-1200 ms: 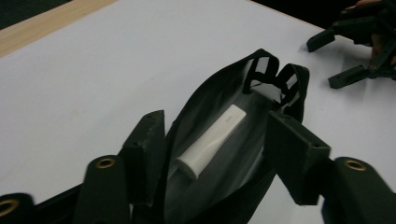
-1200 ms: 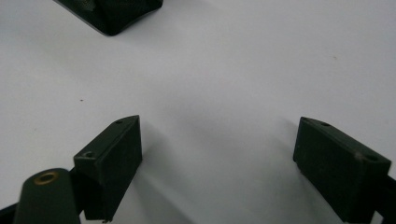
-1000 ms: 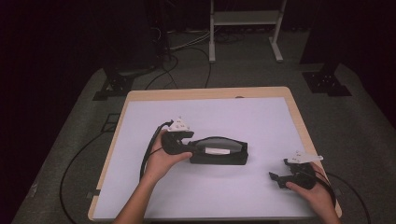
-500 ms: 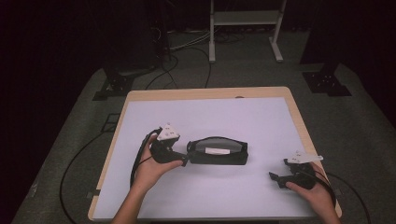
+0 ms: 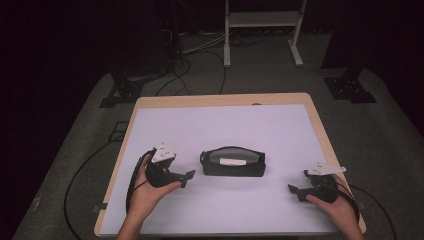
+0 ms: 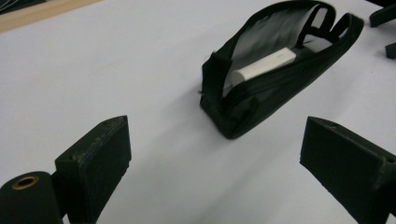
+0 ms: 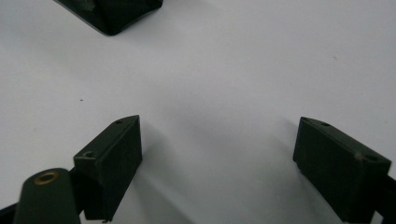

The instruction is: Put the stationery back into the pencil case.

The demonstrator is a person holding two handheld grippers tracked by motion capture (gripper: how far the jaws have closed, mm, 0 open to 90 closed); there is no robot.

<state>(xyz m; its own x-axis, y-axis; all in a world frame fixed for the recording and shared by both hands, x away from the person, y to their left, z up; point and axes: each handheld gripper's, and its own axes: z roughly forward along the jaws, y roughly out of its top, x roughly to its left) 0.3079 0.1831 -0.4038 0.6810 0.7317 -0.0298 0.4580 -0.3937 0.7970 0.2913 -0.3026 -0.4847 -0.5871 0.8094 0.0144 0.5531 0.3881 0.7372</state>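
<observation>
While both hands sit low on the white surface, nothing held anywhere. Largest first: surface bare apart from one black pouch near its middle, lying on its side, long axis across the high view. Clear window panel on top, white stick-shaped item visible inside through it in the left gripper view. Zip state hard to call from here; rim looks closed along the near edge, not certain.

Progress, as a judgement: pouch set down and let go, item inside, so the packing part looks done or close to it. Left to do, if anything: confirm the zip, or reposition the pouch. No contact at the moment.

Left gripper: jaws just been opening, now spread wide, nothing between them. Pointed at the pouch's near end, just beside it but apart, clear gap of surface showing ahead of the pads.

Right gripper: well apart from the pouch, off toward the right edge of the surface, jaws spread, empty. Only bare surface between the pads; a dark corner of the pouch at the top of the right gripper view.
</observation>
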